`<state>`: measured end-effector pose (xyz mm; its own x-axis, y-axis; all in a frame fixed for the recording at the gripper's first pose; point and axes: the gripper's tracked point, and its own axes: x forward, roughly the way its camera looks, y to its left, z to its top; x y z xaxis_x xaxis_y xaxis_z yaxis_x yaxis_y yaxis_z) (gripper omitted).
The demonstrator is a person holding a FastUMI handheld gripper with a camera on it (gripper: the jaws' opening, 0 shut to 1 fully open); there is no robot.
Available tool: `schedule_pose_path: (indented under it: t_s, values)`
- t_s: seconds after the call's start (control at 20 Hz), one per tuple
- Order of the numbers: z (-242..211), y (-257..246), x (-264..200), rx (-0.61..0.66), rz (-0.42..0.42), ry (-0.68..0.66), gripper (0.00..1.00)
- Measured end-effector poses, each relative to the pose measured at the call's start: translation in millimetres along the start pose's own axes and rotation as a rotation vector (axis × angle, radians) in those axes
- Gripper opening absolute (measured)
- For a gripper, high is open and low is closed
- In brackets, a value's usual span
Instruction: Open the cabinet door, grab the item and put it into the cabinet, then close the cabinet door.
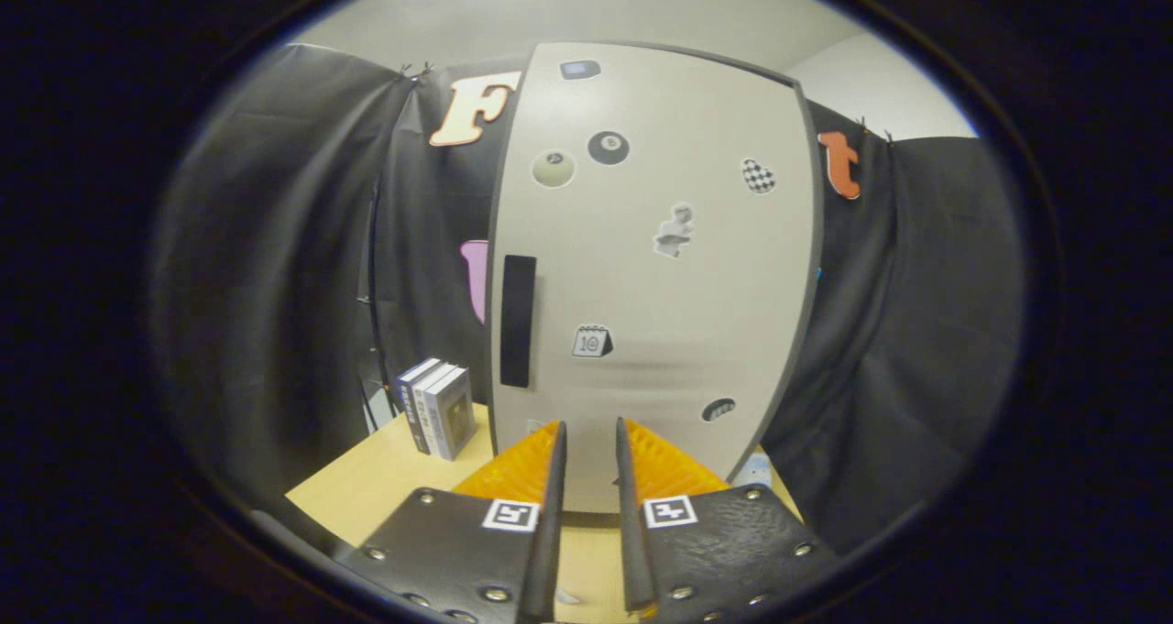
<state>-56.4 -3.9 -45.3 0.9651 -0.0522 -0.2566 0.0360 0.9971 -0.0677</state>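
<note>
Cabinet stands on the bench, door closed, so contents can't be seen. Door is pale with a dark edge trim, dark vertical handle near its left edge, at about 11 o'clock from the jaws. Stickers scattered over the door face: a black billiard ball, a pale ball beside it, a checkered shape toward 1 o'clock, a small calendar sticker straight ahead at 12 o'clock.

Gripper points at the lower part of the door, jaws a narrow gap apart, nothing between them. Fingertips are close to the door; touching or not, cannot tell.

Item: a set of three boxed books standing upright on the bench, spines facing out, just beside the cabinet's left lower corner. From the jaws it's at about 10 o'clock, off to the side and a bit ahead of the fingertips, not between them, well clear of both fingers.

Bench is light wood, bare patch between the books and the jaws. Something small and pale blue at the cabinet's right foot, around 2 o'clock, too small to tell what.
</note>
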Motion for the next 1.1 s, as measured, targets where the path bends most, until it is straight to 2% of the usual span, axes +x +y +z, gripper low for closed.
schedule_pose_path:
  t_s: [0.1,0.5,0.6,0.75,0.9,1.1]
  values:
    - [5,16,21,-0.004,0.03,-0.007,0.43]
    - [21,50,95,0.011,0.033,-0.028,0.55]
    - [27,55,111,0.037,0.022,-0.045,0.55]
    - [32,57,132,0.073,-0.004,-0.051,0.84]
    - [37,60,149,0.103,-0.025,-0.066,0.81]
    - [36,56,164,0.121,-0.073,-0.062,0.6]
